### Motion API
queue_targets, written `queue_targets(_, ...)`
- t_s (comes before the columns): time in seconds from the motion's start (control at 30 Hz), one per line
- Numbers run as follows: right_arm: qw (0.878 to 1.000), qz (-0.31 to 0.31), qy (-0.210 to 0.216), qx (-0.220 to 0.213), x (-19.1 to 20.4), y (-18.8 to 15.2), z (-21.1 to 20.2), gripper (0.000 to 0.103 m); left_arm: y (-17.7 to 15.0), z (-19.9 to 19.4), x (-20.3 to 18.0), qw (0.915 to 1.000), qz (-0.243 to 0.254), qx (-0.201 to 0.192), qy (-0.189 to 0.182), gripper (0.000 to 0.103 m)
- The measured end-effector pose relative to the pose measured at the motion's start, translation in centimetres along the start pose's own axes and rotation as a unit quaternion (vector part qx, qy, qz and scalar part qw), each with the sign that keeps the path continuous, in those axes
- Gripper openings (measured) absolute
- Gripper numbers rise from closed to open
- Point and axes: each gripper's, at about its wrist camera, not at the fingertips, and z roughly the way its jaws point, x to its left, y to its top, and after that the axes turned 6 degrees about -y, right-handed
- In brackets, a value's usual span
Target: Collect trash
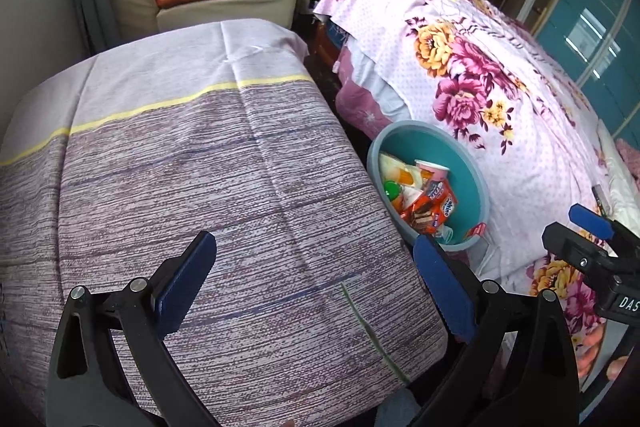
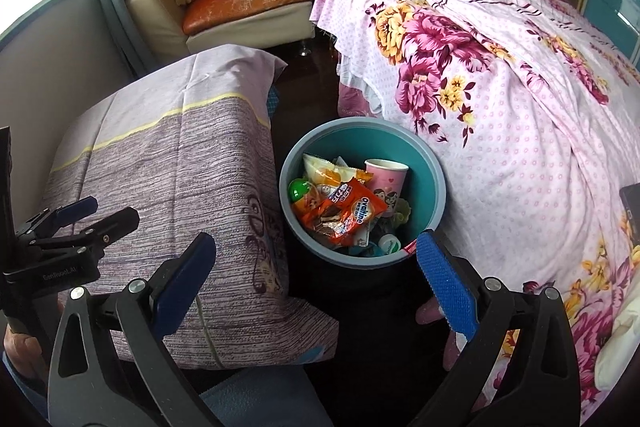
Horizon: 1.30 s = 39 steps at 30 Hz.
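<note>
Both tools, left tool (image 1: 314, 281) and right tool (image 2: 316, 277), are being held spread and empty. The trash bin (image 2: 438, 187) is wedged between the tabletop (image 1: 200, 187) edge and the bed (image 2: 520, 147), wrappers (image 2: 344, 215) filling it.

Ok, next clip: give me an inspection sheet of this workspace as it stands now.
Surface: purple striped cloth over the table, bare apart from one thin green strand.
Job's things: teal bin on the floor between table and bed, holding an Ovaltine wrapper, a pink paper cup and snack bags.
Clutter: nothing seen.
Grippers: left claw and right claw open, empty.
Cables: nothing seen.
Surroundings: floral bedspread, sofa.
</note>
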Motion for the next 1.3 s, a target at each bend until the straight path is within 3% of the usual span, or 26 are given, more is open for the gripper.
queue_targets(1.3,1.000,-0.002,-0.002,0.024,-0.1,-0.7,2.2,0.096,-0.5,-0.2,0.2,0.9988,0.001,-0.028,0.040,0.099)
